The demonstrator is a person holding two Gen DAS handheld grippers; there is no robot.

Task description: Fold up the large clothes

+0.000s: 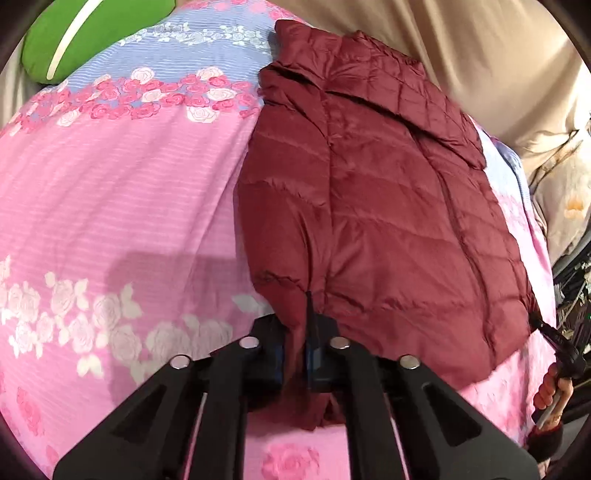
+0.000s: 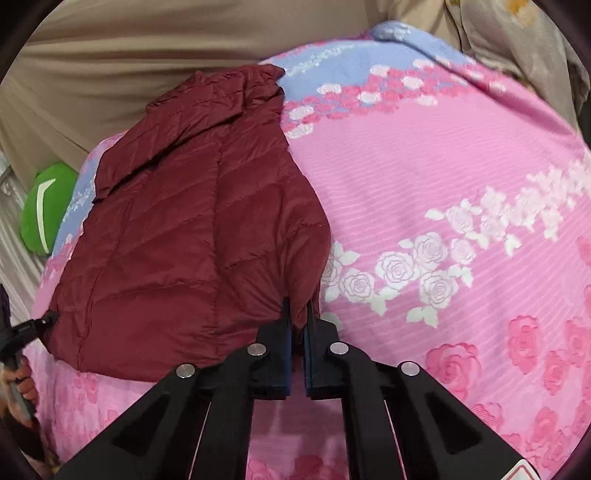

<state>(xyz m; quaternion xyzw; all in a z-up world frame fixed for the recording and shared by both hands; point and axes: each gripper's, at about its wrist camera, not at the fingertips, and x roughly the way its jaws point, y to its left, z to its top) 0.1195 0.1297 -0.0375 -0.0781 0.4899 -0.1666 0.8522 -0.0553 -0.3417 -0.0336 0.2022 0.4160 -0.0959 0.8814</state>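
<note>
A dark red quilted down jacket [image 1: 388, 206] lies on a pink floral bedspread [image 1: 129, 206], collar at the far end. My left gripper [image 1: 295, 332] is shut on the jacket's near left hem corner. In the right wrist view the jacket [image 2: 192, 240] lies left of centre on the bedspread [image 2: 443, 184], and my right gripper [image 2: 297, 325] is shut on its near right hem corner. Each view shows the other gripper pinching the opposite corner: the right gripper at the right edge [image 1: 554, 339], the left gripper at the left edge [image 2: 33, 328].
A green pillow [image 1: 92, 33] lies at the far left of the bed, also in the right wrist view [image 2: 44, 206]. A beige sheet [image 1: 461, 44] and a pale floral quilt [image 1: 565, 177] lie behind the jacket. Clutter shows past the bed's right edge.
</note>
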